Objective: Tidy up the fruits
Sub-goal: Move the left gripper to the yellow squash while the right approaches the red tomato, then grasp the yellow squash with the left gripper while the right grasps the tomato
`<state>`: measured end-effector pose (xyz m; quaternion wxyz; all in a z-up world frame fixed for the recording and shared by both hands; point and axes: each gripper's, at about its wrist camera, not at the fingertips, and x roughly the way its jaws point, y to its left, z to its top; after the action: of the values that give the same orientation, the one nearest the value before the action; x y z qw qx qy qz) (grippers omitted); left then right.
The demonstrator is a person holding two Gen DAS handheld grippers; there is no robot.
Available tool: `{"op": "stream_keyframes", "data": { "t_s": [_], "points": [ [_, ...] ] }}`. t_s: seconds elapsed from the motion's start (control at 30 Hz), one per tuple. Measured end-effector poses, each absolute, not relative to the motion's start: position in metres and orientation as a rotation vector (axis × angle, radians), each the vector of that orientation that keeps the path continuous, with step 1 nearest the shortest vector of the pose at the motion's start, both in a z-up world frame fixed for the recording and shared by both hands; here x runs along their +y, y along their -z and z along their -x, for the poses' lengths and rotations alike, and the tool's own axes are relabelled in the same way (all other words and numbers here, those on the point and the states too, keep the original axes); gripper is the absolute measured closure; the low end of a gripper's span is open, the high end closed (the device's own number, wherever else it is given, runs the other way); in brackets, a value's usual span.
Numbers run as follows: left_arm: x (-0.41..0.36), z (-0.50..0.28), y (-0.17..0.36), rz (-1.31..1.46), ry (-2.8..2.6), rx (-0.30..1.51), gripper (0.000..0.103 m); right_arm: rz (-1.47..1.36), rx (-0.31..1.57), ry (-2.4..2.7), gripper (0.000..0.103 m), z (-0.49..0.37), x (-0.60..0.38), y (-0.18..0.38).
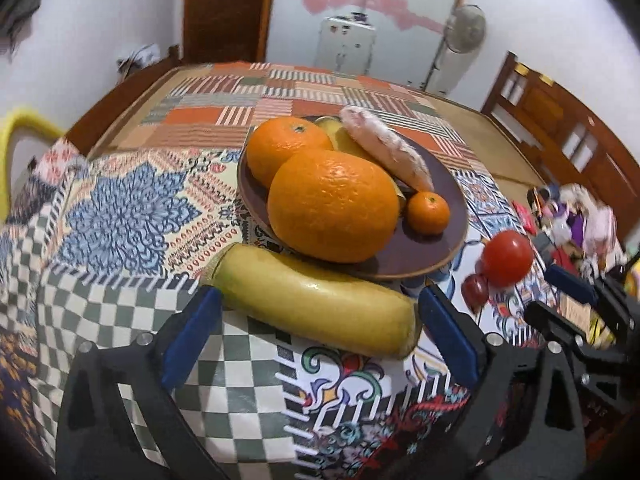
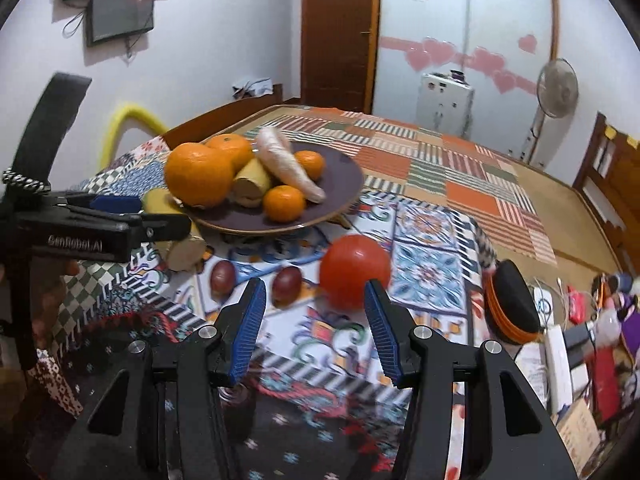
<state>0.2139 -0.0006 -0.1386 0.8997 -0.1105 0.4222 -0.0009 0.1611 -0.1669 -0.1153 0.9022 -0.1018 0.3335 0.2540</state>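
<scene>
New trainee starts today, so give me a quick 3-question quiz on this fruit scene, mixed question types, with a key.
1. True or false: the banana nearest the left tool already lies on the plate.
2. Multiple choice: what sits just ahead of the right tool? A) an orange B) a red tomato C) a fan
3. Fill in: the two small dark red fruits lie on the ____, not on the plate.

Key:
1. False. It lies on the tablecloth in front of the plate, between the open fingers.
2. B
3. Tablecloth
</scene>
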Motion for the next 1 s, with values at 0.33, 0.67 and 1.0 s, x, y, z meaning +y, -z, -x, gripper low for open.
{"op": "stream_keyframes", "data": {
  "t_s": [0.33,0.67,1.0],
  "points": [
    [0.006,-0.215,0.148,0.276,0.038,0.952,0.032,0.160,0.677,-0.534,0.056,-0.161,-0.183,0.116],
    [0.022,-0.179,0.134,0.107,0.110,0.961,0.064,0.144,0.687,-0.524,0.056,-0.165,-0.187,0.119],
    [0.020,-0.189,0.135,0.015,0.131,0.993,0.066,0.146,0.707,-0.523,0.055,-0.176,-0.182,0.121]
  ]
}}
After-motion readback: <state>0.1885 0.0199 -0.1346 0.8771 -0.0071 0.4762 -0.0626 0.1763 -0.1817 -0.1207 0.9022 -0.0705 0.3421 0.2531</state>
